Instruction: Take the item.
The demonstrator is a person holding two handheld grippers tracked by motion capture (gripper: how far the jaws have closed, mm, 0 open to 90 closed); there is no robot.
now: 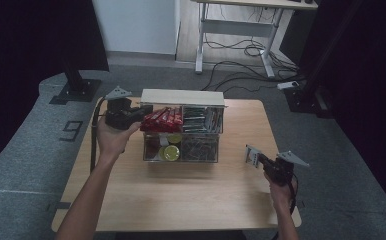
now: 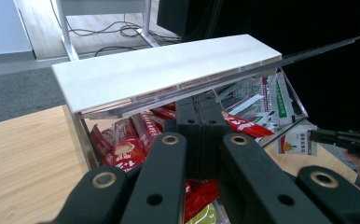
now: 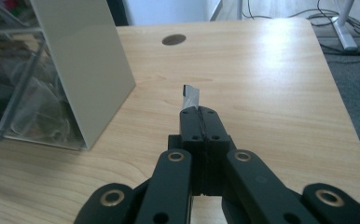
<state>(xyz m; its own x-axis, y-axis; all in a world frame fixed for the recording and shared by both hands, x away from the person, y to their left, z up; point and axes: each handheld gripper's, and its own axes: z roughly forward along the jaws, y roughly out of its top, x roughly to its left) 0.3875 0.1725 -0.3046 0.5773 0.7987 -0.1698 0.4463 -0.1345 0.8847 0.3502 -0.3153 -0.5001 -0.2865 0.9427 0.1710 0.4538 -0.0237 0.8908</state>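
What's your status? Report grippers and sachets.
Left gripper shut among red sachets in clear organizer, grip unclear. Right gripper shut on white sachet. Nothing blocking.

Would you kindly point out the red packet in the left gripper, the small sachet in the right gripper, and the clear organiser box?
red packet [image 2: 243, 127], left gripper view, its printed end past the jaws.
small sachet [image 1: 252, 156], high view, its printed face.
clear organiser box [image 1: 181, 161], high view, front wall's lower edge.
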